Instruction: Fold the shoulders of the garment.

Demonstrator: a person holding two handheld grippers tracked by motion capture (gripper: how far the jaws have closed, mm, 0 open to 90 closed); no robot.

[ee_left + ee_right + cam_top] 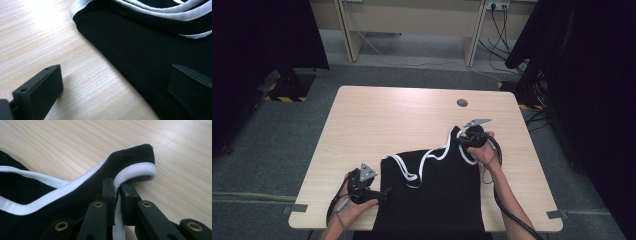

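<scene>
A black garment (437, 195) with white trim (427, 157) lies on the near half of the wooden table (387, 115), its lower part hanging over the front edge. My left gripper (384, 192) rests at the garment's left edge and stands open. In the left gripper view its jaws (116, 75) straddle that edge, one over bare wood and one over the black cloth (140, 50). My right gripper (464, 137) sits at the garment's far right corner. It (118, 187) is shut on the white-trimmed strap (135, 171), which loops over the jaw tips.
A round cable hole (462, 103) sits in the table's far right part. Bare wood stretches across the far half and left side. Black curtains (257, 35) hang at both sides, a light desk (412, 20) stands behind, and cables (502, 40) lie on the floor.
</scene>
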